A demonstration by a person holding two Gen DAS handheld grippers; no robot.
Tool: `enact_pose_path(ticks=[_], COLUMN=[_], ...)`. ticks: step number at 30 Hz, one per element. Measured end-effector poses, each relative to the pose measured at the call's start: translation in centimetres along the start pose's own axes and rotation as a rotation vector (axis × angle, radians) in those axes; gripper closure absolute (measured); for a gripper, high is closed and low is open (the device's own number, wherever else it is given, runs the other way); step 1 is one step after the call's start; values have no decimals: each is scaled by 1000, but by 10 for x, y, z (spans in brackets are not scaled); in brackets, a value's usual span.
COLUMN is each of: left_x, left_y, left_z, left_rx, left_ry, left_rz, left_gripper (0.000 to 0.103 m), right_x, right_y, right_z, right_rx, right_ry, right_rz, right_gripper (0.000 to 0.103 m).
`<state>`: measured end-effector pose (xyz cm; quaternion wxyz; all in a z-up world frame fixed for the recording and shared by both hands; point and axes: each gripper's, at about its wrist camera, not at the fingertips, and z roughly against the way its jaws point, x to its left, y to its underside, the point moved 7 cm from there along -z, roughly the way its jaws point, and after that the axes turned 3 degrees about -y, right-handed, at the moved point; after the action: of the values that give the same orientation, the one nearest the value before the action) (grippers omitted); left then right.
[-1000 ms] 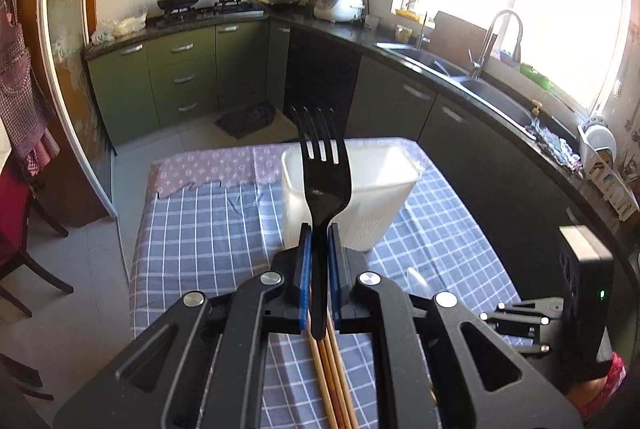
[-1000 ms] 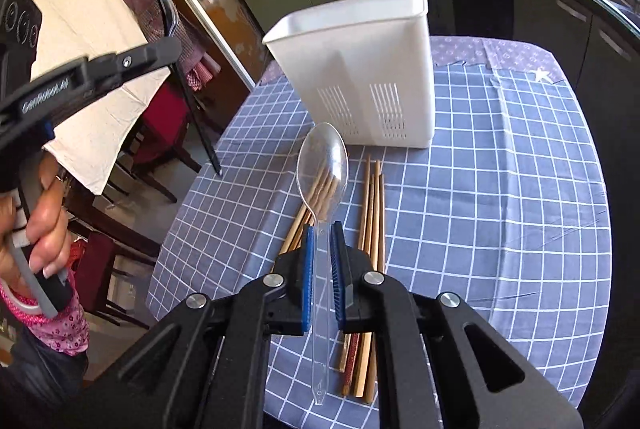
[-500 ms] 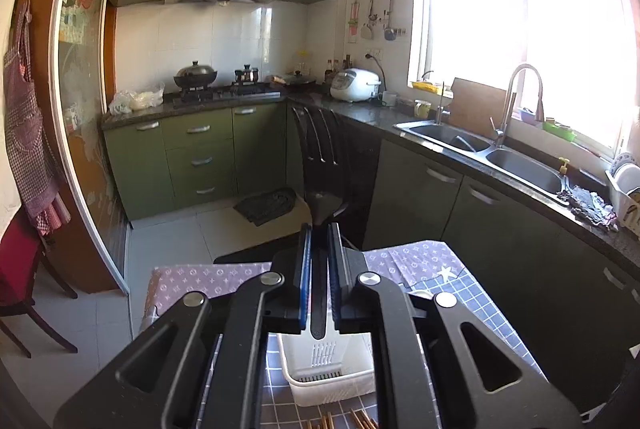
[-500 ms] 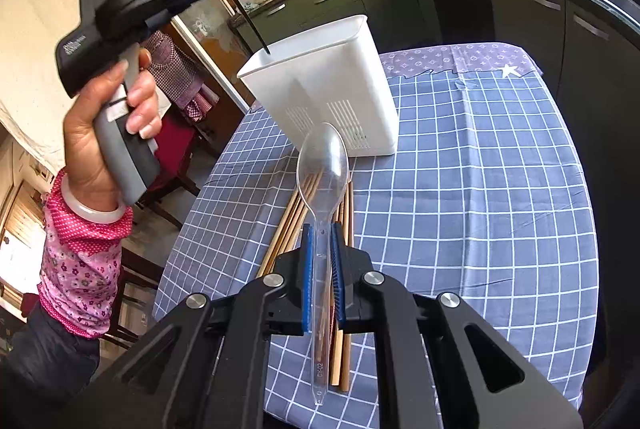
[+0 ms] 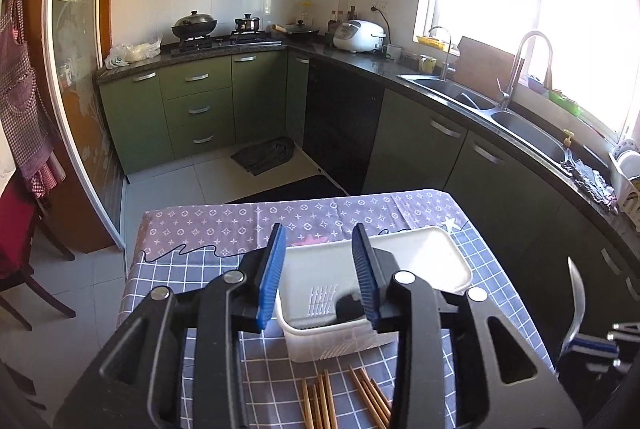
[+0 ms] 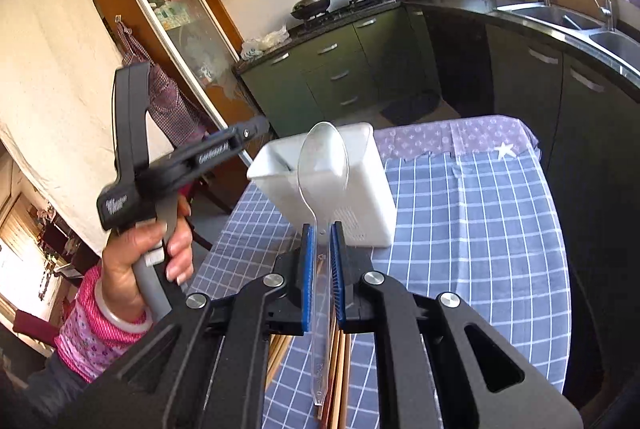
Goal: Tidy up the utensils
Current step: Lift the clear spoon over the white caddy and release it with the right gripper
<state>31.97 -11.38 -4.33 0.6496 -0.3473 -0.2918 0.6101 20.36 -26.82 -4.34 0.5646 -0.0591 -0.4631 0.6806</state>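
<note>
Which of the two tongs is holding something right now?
The right tongs, shut on the clear plastic spoon; the left tongs gape open above the white holder.

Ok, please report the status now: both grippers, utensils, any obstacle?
Left gripper open above white holder, dark utensil inside. Right gripper shut on clear spoon. Chopsticks on table. No obstacle seen.

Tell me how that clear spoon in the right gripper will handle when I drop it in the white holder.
The clear plastic spoon looks thin, so it is probably light and a little flexible. The right gripper clamps only its narrow handle, so it may pivot if bumped. The white holder stands tall and looks light; a nudge might tip it.
</note>
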Motion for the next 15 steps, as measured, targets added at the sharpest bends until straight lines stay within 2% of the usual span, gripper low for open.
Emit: enact_pose_path(ticks=[8, 12, 15], left_x=[12, 18, 23], left_y=[7, 16, 22], left_z=[32, 49, 59], left_rx=[-9, -4, 2], left_ry=[-3, -2, -3], left_rz=[10, 17, 17], left_gripper=[70, 70, 67], right_x=[17, 25, 26], right_y=[-99, -133, -147], right_z=[-4, -16, -39], right_rx=[-230, -373, -414], right_ry=[57, 114, 145], right_rz=[46, 93, 120], right_gripper=[94, 94, 94])
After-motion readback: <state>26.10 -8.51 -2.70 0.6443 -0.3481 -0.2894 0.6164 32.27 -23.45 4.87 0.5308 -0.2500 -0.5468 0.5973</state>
